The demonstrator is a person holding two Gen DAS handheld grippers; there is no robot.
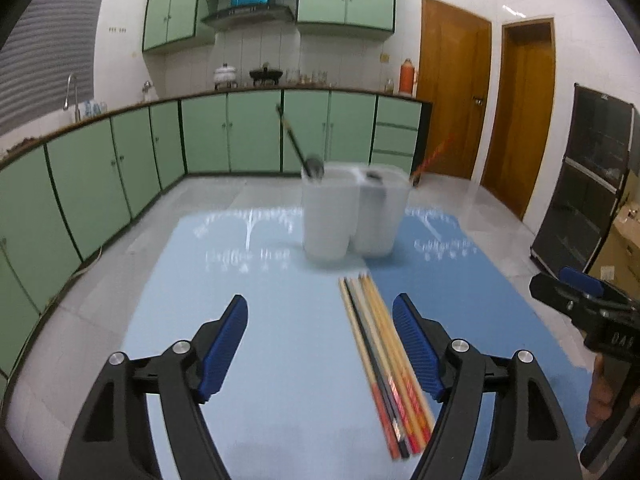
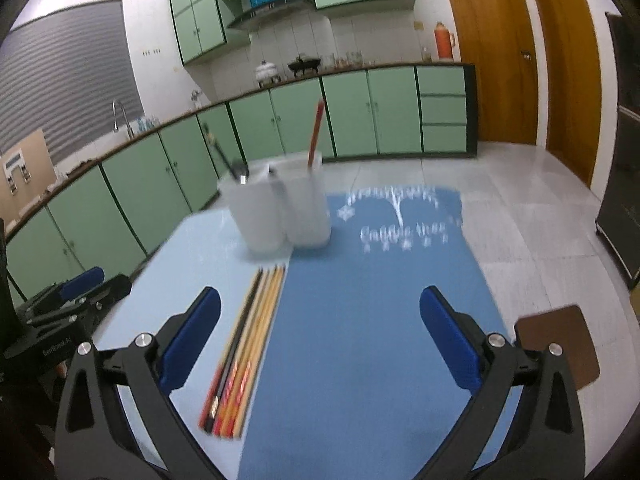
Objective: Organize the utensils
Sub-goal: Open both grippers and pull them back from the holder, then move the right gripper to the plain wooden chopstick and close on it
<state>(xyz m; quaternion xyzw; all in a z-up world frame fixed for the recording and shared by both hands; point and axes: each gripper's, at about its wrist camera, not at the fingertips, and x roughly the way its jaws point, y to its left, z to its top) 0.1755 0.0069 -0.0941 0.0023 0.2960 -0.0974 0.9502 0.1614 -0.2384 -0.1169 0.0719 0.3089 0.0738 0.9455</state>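
Several chopsticks (image 1: pixel 382 356) lie side by side on the blue mats, red ends toward me; they also show in the right wrist view (image 2: pixel 244 356). A white two-compartment utensil holder (image 1: pixel 352 212) stands beyond them, also in the right wrist view (image 2: pixel 280 208). A dark-handled spoon (image 1: pixel 298 146) leans in its left compartment and a red chopstick (image 2: pixel 315 132) in its right. My left gripper (image 1: pixel 320 340) is open and empty, the chopsticks just inside its right finger. My right gripper (image 2: pixel 320 334) is open and empty, the chopsticks by its left finger.
A light blue mat (image 1: pixel 248 300) and a darker blue mat (image 2: pixel 372 320) cover the glass table. A brown stool seat (image 2: pixel 560 344) sits at the right below the table. The right gripper (image 1: pixel 584 308) shows at the left view's right edge. Green cabinets line the far wall.
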